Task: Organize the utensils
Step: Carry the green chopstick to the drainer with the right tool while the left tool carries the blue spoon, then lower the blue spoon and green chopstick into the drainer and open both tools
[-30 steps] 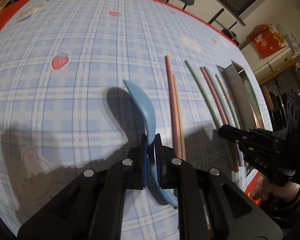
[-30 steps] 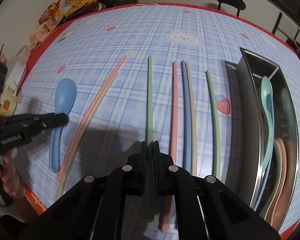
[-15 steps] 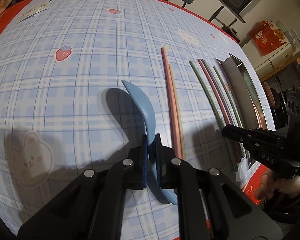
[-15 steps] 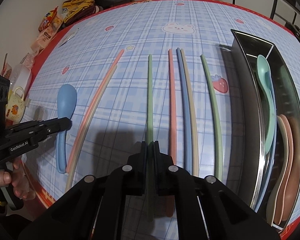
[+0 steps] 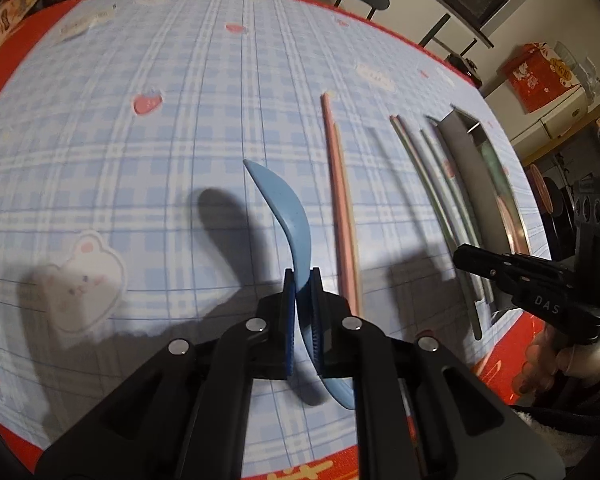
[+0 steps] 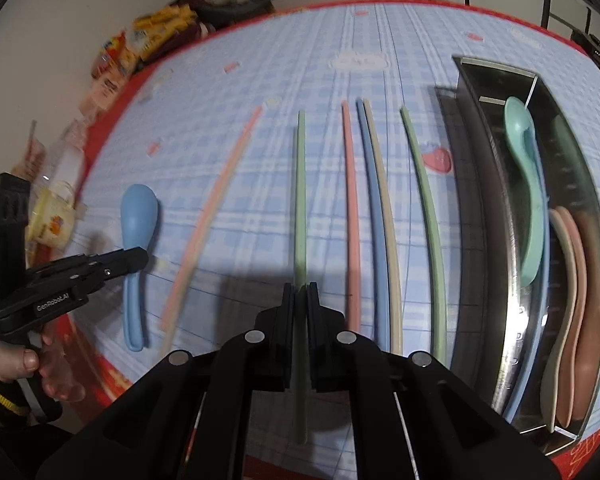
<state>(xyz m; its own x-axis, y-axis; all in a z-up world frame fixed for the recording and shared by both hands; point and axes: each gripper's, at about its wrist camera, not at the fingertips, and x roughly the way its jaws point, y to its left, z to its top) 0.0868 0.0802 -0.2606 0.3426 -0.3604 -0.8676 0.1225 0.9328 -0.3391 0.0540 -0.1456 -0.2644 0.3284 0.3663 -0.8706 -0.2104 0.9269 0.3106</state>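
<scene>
— Gripping the blue spoon [image 5: 290,216] by the neck of its handle, the left gripper [image 5: 301,280] has its pads clamped on it, with the bowl tipped on edge above the checked tablecloth [image 5: 140,184]. Why hold it that way?

— My guess is that a grip near the middle keeps it balanced and leaves the bowl free to go first into the steel tray [image 6: 468,200]. A shadow sits under it on the cloth, so it looks lifted rather than resting.

— And the right gripper [image 6: 300,292]?

— Its fingers are closed on the green chopstick [image 6: 300,208], low on the shaft, so most of the stick points ahead.

— Where does everything else lie?

— The other chopsticks lie side by side on the cloth: a pink and beige pair [image 6: 212,216] near the spoon, then a pink one [image 6: 351,216], a blue and beige pair [image 6: 380,232], and another green one [image 6: 428,216] nearest the tray.

— The tray itself?

— It stands at the right edge and already holds a teal spoon [image 6: 530,184] and a stack of beige and pink spoons [image 6: 568,280], handles aligned. That is likely why both held pieces point the same way.
</scene>
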